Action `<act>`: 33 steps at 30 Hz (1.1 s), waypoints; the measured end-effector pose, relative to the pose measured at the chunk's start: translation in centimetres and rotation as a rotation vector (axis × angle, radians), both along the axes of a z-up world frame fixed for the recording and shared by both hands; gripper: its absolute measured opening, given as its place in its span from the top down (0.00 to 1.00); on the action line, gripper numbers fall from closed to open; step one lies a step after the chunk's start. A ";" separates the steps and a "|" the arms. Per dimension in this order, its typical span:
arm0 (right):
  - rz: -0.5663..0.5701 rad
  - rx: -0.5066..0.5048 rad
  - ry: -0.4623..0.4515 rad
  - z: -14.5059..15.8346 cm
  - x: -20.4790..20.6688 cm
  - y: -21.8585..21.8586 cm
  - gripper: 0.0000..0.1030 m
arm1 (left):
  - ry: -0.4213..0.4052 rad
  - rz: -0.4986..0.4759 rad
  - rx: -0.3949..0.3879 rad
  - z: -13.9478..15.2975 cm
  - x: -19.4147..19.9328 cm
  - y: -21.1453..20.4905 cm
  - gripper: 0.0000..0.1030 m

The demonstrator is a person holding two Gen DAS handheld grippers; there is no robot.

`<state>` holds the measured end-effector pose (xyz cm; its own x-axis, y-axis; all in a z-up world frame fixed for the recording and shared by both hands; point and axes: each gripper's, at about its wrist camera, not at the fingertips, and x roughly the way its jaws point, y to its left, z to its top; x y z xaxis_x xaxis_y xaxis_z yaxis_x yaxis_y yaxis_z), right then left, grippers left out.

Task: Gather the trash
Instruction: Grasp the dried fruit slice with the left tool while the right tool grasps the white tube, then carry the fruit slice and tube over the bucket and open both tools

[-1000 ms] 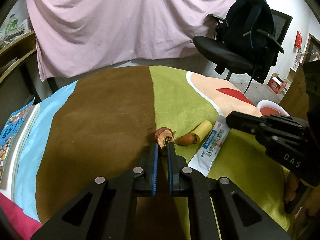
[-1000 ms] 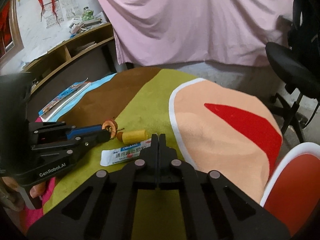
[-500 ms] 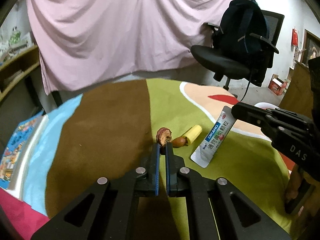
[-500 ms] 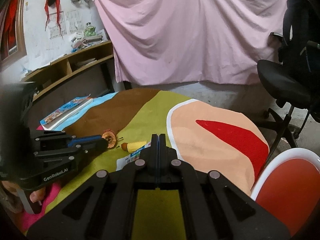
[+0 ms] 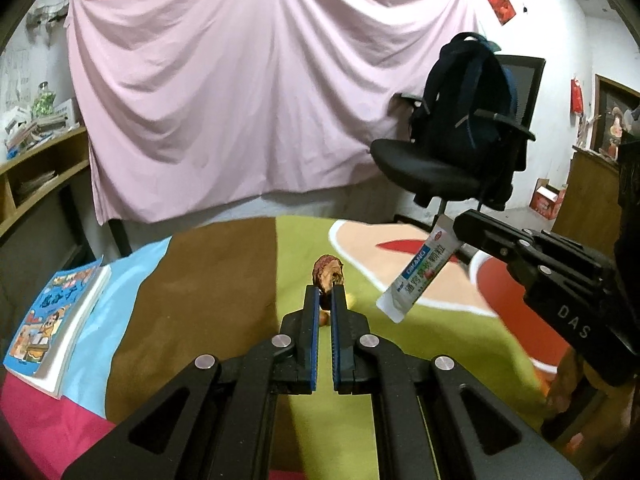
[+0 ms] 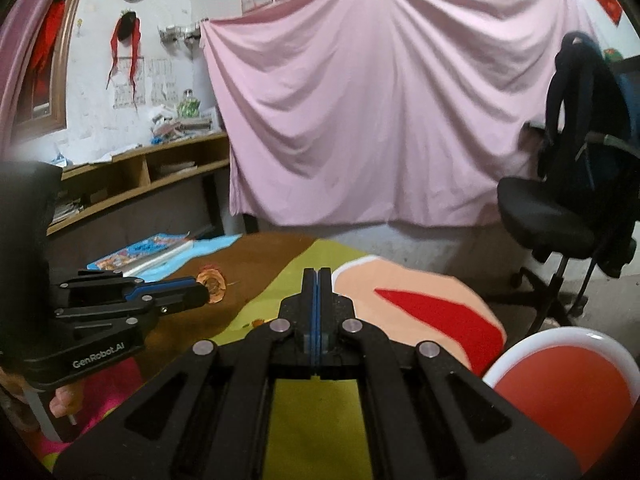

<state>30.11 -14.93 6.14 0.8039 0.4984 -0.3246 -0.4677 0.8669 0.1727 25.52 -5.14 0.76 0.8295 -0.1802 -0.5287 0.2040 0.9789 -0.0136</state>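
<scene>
Brown apple core pinched in my left gripper, sachet at three o'clock clamped in my right gripper; both now lifted, ready for binning

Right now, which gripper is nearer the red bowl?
Right. The right gripper, holding the sachet, is next to the red bowl; the left gripper, holding the apple core, is farther away.

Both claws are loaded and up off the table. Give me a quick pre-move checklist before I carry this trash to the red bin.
1. Left claw shut on apple core: ok.
2. Right claw pinching sachet by its top edge, the rest dangling: ok.
3. Both items clear of the tablecloth: ok.
4. Red bin in view, low on the right: ok.
5. Bin's inside free: cannot tell.
6. Table cleared: not ok, small scraps remain.
</scene>
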 end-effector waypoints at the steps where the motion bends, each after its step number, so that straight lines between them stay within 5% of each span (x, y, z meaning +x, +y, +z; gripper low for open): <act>1: -0.011 0.005 -0.013 0.2 -0.2 -0.3 0.73 | -0.007 -0.004 0.000 0.3 -0.1 -0.3 0.97; 17: -0.223 0.089 -0.141 2.8 -4.2 -9.2 0.73 | -0.130 -0.135 -0.009 4.3 -2.2 -8.0 0.97; 33: -0.414 0.156 -0.123 2.4 -8.5 -19.1 0.73 | -0.117 -0.283 -0.153 6.0 -2.2 -16.3 0.97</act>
<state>21.58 -34.05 8.54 0.9735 0.1623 -0.1610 -0.1124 0.9532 0.2808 23.30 -21.39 6.73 0.7886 -0.4819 -0.3819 0.4761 0.8716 -0.1167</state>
